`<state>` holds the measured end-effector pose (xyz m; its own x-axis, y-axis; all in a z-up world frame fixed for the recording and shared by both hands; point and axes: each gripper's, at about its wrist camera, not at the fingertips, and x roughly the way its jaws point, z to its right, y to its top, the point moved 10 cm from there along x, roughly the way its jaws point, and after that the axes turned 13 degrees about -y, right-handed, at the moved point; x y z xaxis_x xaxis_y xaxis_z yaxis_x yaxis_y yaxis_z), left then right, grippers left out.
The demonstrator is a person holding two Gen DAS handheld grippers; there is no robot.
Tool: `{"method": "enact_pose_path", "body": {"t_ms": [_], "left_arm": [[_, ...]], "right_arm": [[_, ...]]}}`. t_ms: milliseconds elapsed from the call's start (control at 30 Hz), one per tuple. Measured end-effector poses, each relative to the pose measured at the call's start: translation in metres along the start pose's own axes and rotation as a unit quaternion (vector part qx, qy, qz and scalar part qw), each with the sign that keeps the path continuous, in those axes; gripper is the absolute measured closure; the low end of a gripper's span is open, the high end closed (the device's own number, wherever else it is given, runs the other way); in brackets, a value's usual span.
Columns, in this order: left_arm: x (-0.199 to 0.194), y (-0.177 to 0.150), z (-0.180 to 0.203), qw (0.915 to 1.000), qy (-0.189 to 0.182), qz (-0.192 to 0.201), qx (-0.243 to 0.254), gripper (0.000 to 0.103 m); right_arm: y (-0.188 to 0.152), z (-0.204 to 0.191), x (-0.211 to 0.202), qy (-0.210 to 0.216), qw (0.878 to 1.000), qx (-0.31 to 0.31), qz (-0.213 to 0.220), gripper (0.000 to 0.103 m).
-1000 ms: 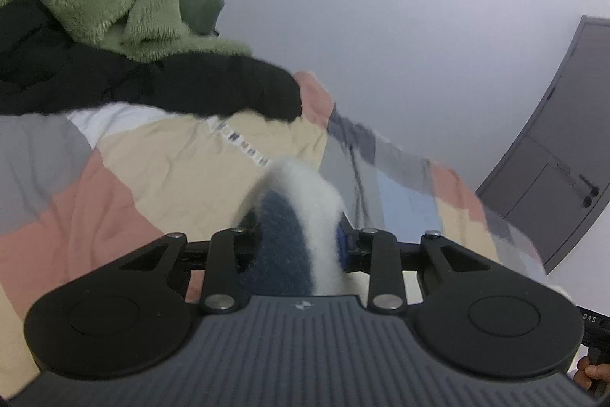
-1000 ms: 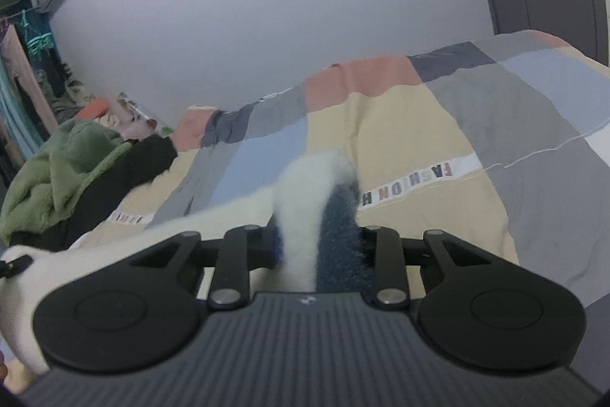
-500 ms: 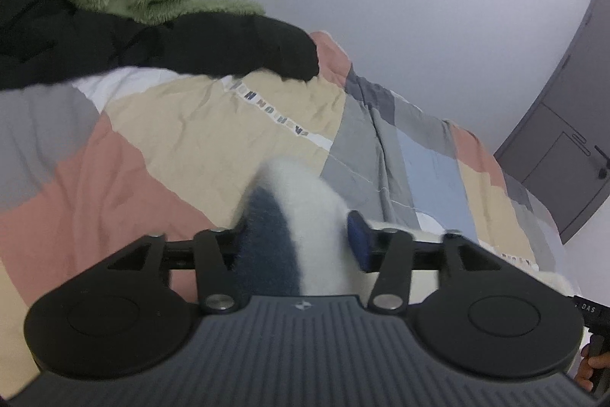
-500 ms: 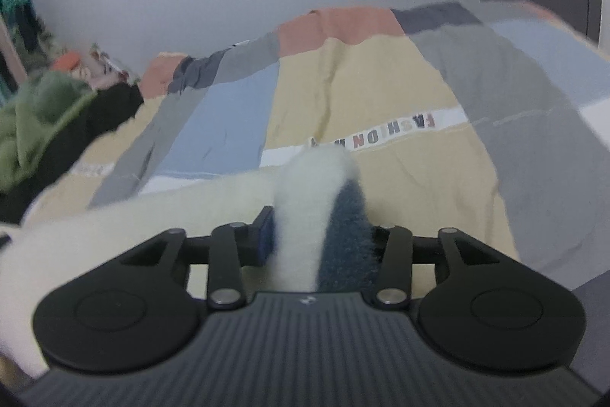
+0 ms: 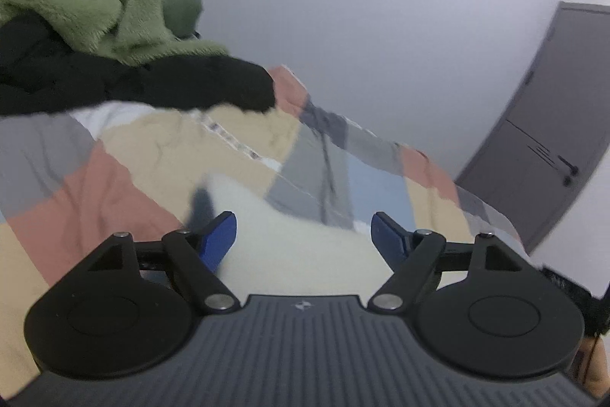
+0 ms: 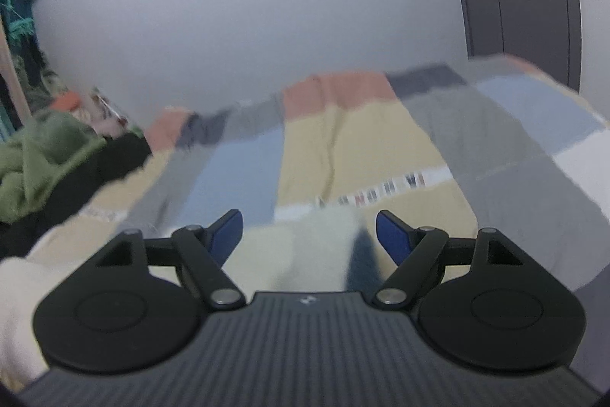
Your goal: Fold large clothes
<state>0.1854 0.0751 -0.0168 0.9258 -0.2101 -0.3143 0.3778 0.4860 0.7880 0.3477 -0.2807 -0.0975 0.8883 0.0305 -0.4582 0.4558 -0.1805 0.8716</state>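
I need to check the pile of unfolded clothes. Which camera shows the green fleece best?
The left wrist view: the green fleece fills the upper left corner, sharp, lying on black clothing. The right wrist view shows it only small and blurred at the left edge.

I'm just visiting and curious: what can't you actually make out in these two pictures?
- Cream garment: left view, blurred, its near part hidden behind the hand-held gripper body; shape unclear.
- Bedspread lettering: right view, blurred, unreadable.
- Clothes pile: right view, cut by the left edge.
- Door: left view, top cut by the edge.
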Motion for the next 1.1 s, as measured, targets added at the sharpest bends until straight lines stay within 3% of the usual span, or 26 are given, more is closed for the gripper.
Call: {"method": "enact_pose_path", "body": {"t_ms": [133,267,367,500,700,867,1100], "left_arm": [[0.01,-0.034,0.023,0.9985,-0.029,-0.044,-0.018,0.021],[0.02,-0.069,0.037,0.9933,-0.056,-0.093,-0.041,0.019],[0.022,-0.091,0.038,0.9864,-0.078,-0.121,-0.08,0.01],[0.032,-0.109,0.028,0.9765,-0.085,-0.143,-0.137,0.008],[0.05,-0.131,-0.006,0.9521,-0.071,-0.158,-0.252,0.008],[0.067,-0.131,-0.039,0.9099,-0.085,-0.106,-0.392,0.008],[0.075,-0.129,-0.055,0.8851,-0.088,-0.069,-0.452,0.009]], "right_arm": [[0.007,-0.019,-0.025,0.023,0.999,-0.016,0.039,0.024],[-0.001,-0.043,-0.04,0.061,0.997,-0.039,0.039,0.024],[-0.017,-0.057,-0.04,0.086,0.996,-0.038,0.009,0.024],[-0.042,-0.07,-0.033,0.115,0.992,-0.013,-0.056,0.024],[-0.068,-0.079,-0.017,0.116,0.987,0.01,-0.11,0.024],[-0.073,-0.083,-0.021,0.112,0.988,0.0,-0.108,0.022],[-0.075,-0.085,-0.021,0.103,0.99,-0.022,-0.096,0.022]]}}
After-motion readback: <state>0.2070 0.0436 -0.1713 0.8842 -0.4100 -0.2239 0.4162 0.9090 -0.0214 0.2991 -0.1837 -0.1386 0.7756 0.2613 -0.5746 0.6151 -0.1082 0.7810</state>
